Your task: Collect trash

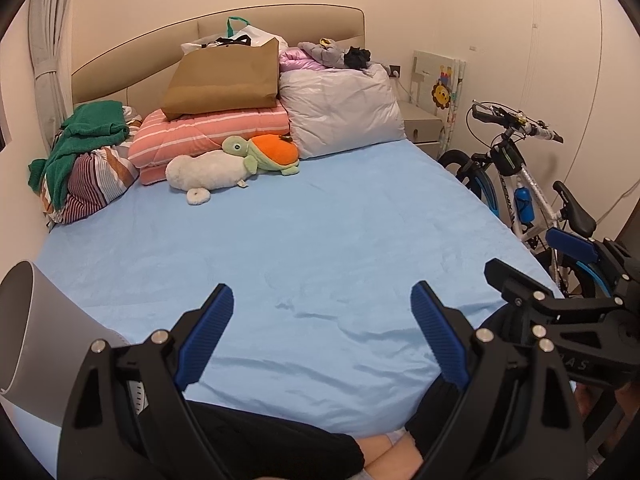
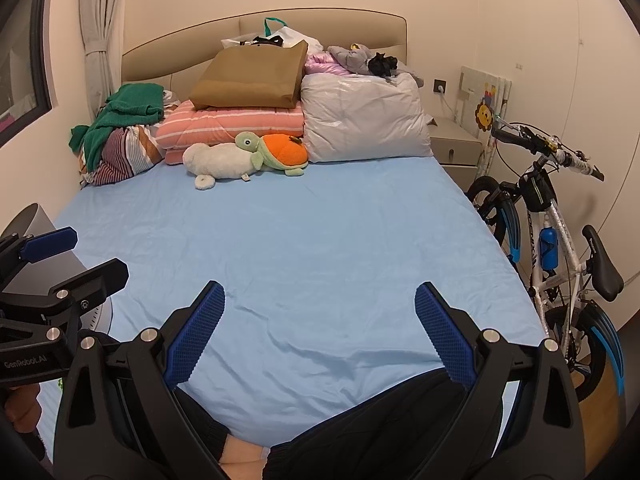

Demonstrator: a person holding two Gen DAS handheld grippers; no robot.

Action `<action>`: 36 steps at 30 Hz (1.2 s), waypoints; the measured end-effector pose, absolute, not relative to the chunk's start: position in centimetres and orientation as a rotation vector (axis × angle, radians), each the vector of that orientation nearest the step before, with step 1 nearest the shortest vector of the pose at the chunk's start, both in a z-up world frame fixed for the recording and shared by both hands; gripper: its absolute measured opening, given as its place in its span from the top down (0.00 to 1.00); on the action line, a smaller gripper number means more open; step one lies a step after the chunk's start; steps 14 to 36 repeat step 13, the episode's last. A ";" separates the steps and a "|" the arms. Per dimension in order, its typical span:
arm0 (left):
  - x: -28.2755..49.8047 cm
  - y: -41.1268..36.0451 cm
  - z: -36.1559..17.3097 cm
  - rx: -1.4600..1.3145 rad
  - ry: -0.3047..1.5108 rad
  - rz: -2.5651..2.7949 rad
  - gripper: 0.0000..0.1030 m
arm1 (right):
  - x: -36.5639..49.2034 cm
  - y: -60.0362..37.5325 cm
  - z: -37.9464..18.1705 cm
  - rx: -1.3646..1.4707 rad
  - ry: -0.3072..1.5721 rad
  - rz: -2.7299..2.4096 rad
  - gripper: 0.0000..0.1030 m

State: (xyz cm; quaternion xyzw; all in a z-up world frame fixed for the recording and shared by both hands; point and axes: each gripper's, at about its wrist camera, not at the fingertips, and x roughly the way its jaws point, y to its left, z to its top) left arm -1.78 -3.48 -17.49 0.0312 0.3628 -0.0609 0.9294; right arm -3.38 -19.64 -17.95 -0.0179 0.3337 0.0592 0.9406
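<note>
L gripper [image 1: 322,300]: jaws wide apart, nothing betw. them, over near end of blue bed sheet [image 1: 304,232].
R gripper [image 2: 320,300]: jaws also spread, nothing held.
Trash: none identifiable on sheet.
Bin: grey cylinder [image 1: 36,332], tilted, at L edge beside bed.
Headboard end: brown paper bag [image 1: 224,80], turtle plush [image 1: 260,154], pillow [image 1: 340,108].
R side: bike [image 2: 548,216].

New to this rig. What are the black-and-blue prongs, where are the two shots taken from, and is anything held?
No robot arm here: a person holds a two-finger claw in each hand, with a fisheye camera on each looking along its fingers. One picture is from the left claw, the other from the right claw; each also catches the other at its edge. Both are open and hold nothing. They face a bed with a blue sheet. At its head lie a brown paper bag, a striped pink quilt, a plush turtle and a grey pillow. A bicycle stands beside the bed.
</note>
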 end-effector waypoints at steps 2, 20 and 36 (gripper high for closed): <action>-1.7 -3.4 -17.5 0.066 0.742 -0.125 0.12 | -3.5 -19.7 -18.0 -0.034 0.681 0.117 0.10; -1.4 -3.6 -17.9 0.054 0.770 -0.096 0.13 | -3.7 -19.6 -18.4 -0.029 0.683 0.110 0.10; -1.4 -3.6 -17.9 0.054 0.770 -0.096 0.13 | -3.7 -19.6 -18.4 -0.029 0.683 0.110 0.10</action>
